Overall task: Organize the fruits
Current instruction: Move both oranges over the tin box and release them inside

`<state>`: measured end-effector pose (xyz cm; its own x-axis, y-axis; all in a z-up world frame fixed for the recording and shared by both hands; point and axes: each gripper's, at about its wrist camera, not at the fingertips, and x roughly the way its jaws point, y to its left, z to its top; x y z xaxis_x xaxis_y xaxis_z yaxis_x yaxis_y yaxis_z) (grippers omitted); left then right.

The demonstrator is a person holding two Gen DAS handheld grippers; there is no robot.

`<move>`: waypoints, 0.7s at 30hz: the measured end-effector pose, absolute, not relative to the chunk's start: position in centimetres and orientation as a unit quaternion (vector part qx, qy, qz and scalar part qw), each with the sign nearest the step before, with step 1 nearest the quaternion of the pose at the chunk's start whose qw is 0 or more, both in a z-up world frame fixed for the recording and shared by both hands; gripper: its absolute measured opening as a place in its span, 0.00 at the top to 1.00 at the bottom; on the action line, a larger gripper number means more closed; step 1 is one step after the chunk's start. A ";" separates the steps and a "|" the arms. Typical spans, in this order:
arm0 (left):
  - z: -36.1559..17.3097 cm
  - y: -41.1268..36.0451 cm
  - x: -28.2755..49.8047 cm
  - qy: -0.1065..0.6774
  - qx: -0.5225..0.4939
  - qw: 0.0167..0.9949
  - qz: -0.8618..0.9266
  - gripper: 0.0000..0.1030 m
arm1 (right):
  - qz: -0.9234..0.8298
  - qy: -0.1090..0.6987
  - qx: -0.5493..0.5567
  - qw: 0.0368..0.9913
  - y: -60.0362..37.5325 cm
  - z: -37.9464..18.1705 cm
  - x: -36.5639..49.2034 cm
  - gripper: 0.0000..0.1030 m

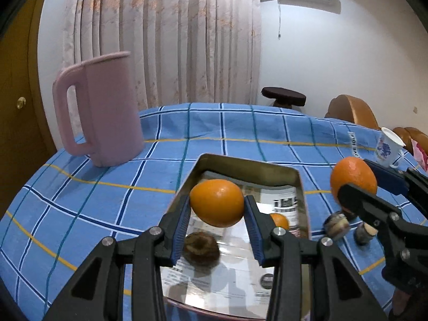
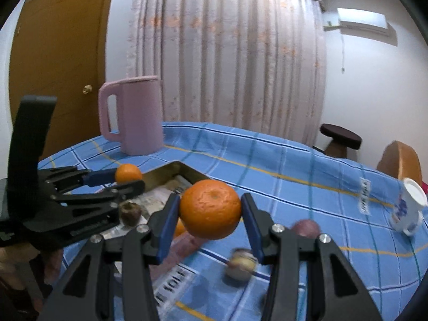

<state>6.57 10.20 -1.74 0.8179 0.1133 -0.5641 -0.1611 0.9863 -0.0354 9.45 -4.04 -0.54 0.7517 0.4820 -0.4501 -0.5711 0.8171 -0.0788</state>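
Note:
My left gripper (image 1: 217, 204) is shut on an orange (image 1: 217, 202) and holds it above the metal tray (image 1: 242, 160). In the tray lie a dark brown fruit (image 1: 201, 250) and a small orange (image 1: 279, 220). My right gripper (image 2: 210, 210) is shut on a second orange (image 2: 210, 209), held above the tablecloth just right of the tray (image 2: 171, 169). This orange also shows in the left wrist view (image 1: 353, 180). The left gripper with its orange (image 2: 128, 173) shows at the left of the right wrist view.
A pink pitcher (image 1: 104, 109) stands at the back left of the blue checked tablecloth (image 1: 107, 200). A white patterned cup (image 1: 386, 147) stands at the far right. Small round fruits (image 2: 240, 263) and a purple one (image 2: 305, 227) lie right of the tray. A stool and chairs stand behind.

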 end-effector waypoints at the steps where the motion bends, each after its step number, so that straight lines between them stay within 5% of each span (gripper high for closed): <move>1: -1.9 10.6 6.7 0.295 -0.043 0.952 0.074 0.59 | 0.286 0.211 -0.106 0.929 -3.8 -0.6 9.5 0.52; 21: -3.2 13.0 8.5 0.327 -0.054 0.941 0.062 0.59 | 0.318 0.276 -0.142 0.896 1.1 -5.1 10.3 0.52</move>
